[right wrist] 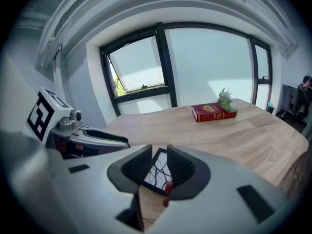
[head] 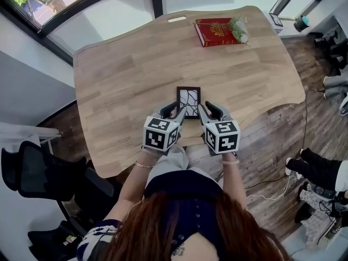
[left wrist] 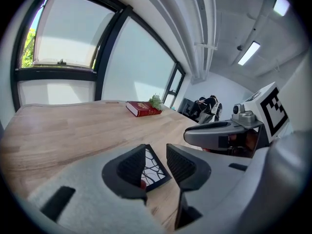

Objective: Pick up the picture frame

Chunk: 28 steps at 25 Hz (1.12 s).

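The small black-rimmed picture frame (head: pixel 188 101) with a branching pattern lies flat on the pale wooden table (head: pixel 119 75), near its front edge. The left gripper (head: pixel 173 113) and right gripper (head: pixel 208 112) flank its near end. Their fingers are moderately apart and empty, apparently lined up to take one side edge each.

a light wooden table (head: pixel 119 75) with a wavy edge stands on a dark plank floor (head: pixel 272 140). near its far right corner lies a red book (head: pixel 213 32) with a small green sprig (head: pixel 238 27) resting on its right end. a black office chair (head: pixel 32 170) stands off the table's left side, below large dark-framed windows (head: pixel 103 20), and a white cable (head: pixel 272 193) trails over the floor on the right.
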{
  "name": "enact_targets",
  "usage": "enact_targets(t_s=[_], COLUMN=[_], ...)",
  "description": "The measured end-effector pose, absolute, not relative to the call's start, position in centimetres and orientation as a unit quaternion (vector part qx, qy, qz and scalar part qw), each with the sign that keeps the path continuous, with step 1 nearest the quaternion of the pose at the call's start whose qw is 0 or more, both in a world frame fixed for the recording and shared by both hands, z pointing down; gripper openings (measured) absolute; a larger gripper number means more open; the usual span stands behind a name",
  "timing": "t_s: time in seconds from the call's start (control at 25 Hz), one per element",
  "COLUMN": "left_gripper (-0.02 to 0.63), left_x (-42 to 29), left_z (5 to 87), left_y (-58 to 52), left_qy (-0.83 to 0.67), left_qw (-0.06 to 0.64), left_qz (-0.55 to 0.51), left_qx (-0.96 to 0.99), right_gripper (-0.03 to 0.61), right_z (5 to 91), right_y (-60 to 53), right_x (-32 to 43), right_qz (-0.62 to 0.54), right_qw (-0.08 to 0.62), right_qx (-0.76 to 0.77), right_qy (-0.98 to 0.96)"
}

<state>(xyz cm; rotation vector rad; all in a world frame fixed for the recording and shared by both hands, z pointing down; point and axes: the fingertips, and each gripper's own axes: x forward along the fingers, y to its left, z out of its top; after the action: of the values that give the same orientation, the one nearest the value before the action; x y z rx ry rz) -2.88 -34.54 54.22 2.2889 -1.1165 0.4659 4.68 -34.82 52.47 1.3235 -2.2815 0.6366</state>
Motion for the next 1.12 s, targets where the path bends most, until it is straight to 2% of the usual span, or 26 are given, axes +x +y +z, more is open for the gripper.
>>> enact_targets(t_s=[0.4,1.12], left_gripper=[0.143,0.156], left_x=[-3.0,-2.7], left_z=[61.1,67.7], left_y=[-35.9,-36.9], left_qy=[-0.401,-0.387], left_qw=[0.319,0.386], left_qz=[0.234,0.283], left_qx=[0.826,0.788], right_gripper=[0.106,0.112], right_z=[57.0,65.3], right_y=[-36.6,-37.9], right_x=[5.3,5.2], right_qz=[0.259,0.324], right_qw=[0.248,0.306], right_qx=[0.471,0.445], right_qy=[-0.806,-0.776])
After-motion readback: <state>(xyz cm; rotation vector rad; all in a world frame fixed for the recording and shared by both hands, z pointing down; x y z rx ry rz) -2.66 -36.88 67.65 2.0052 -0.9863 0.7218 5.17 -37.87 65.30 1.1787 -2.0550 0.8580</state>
